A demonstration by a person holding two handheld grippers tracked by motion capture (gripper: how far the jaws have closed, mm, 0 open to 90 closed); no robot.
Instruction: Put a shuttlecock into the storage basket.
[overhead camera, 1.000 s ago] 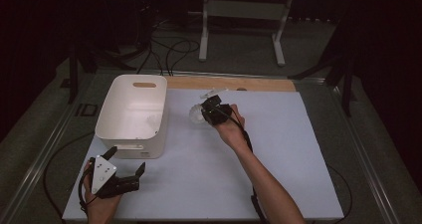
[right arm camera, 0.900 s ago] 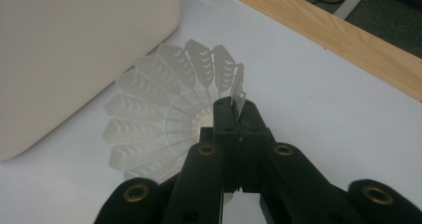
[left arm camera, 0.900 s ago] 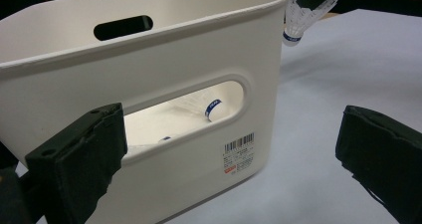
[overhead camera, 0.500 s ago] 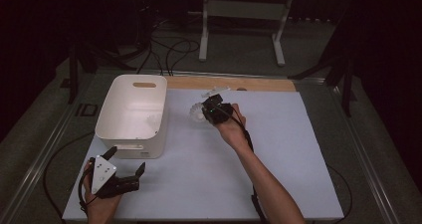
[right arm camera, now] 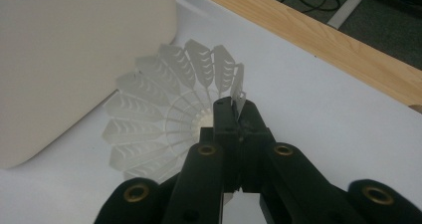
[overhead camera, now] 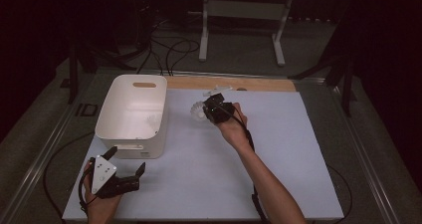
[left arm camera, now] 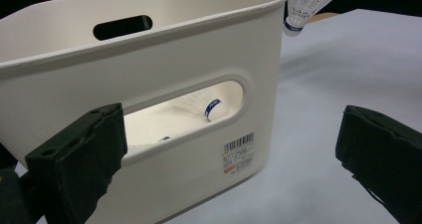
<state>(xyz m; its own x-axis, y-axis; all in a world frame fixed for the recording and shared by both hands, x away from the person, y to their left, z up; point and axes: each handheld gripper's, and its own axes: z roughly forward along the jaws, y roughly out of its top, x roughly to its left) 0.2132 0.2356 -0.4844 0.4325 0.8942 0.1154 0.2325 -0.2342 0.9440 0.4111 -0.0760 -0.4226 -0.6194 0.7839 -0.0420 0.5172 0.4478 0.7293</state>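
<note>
A white plastic shuttlecock (overhead camera: pixel 197 112) hangs just above the table, right of the white bin (overhead camera: pixel 110 129). My right gripper (overhead camera: pixel 211 109) is shut on the rim of its skirt. In the right gripper view the jaws (right arm camera: pixel 238 115) pinch the edge of the shuttlecock (right arm camera: pixel 159 112) beside the bin's wall (right arm camera: pixel 74 59). My left gripper (overhead camera: pixel 126 160) rests open at the table's front left, aimed at the bin's near wall (left arm camera: pixel 164 59). Through the bin's handle slot another shuttlecock (left arm camera: pixel 211 107) with a blue band lies inside. The held shuttlecock (left arm camera: pixel 298 10) shows past the bin's corner.
A second loose shuttlecock (overhead camera: pixel 217 90) lies near the wooden strip (overhead camera: pixel 239 83) at the table's back edge. The white mat (overhead camera: pixel 278 154) stretches right and forward of my right arm. A metal stand (overhead camera: pixel 244 15) and cables lie on the floor beyond.
</note>
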